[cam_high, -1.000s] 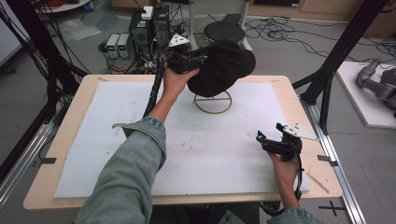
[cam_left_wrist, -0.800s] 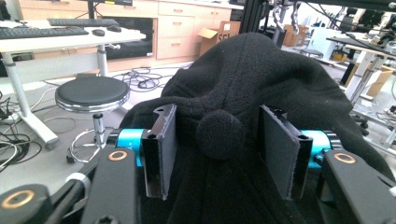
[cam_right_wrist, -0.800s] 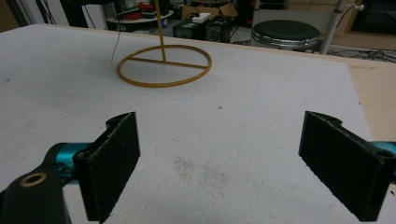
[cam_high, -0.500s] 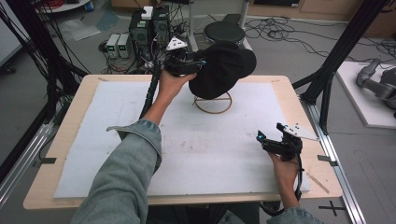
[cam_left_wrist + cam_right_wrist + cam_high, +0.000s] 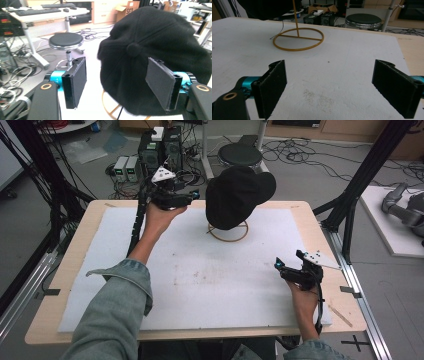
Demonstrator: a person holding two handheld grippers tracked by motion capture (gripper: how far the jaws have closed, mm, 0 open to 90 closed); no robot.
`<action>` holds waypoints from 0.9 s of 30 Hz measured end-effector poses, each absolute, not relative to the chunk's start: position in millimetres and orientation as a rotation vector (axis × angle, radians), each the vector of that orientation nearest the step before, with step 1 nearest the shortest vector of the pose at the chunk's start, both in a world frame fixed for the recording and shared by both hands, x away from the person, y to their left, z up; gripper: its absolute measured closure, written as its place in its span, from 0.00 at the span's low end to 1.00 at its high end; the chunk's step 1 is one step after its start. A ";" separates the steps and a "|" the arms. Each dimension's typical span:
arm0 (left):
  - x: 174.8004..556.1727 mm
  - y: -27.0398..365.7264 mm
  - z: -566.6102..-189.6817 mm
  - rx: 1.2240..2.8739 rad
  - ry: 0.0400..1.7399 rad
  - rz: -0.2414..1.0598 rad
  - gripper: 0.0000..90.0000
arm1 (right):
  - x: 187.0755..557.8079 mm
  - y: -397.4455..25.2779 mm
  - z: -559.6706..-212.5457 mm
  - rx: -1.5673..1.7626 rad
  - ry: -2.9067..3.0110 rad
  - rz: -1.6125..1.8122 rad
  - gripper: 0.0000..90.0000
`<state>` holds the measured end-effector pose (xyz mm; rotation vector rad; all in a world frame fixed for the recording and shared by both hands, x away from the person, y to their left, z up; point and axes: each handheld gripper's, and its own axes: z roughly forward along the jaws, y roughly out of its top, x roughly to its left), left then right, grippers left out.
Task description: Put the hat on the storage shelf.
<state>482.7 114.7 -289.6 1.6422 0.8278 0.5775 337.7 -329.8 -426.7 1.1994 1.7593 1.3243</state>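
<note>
Cap (image 5: 239, 195) sits on its gold stand (image 5: 228, 232); left gripper (image 5: 192, 196) beside it and right gripper (image 5: 278, 265) both gape empty.

A robotics lab set up for recording

A wooden table (image 5: 300, 210) topped with a white foam sheet (image 5: 200, 270) is standing inside a black metal frame (image 5: 370, 170), with cables (image 5: 310, 157) trailing across the grey floor. Electronics boxes (image 5: 127, 168) and computer towers (image 5: 162, 147) are sitting just beyond the table beside a round black stool (image 5: 240, 155). A grey robot arm (image 5: 405, 207) is lying on a white platform at the right. Farther off, a desk with keyboards (image 5: 32, 11), drawers and a cardboard box (image 5: 131, 6) are showing.
</note>
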 end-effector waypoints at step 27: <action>399.4 214.6 -321.8 1.659 0.910 0.745 0.30 | 352.1 -309.1 -427.6 1.173 1.777 1.343 0.14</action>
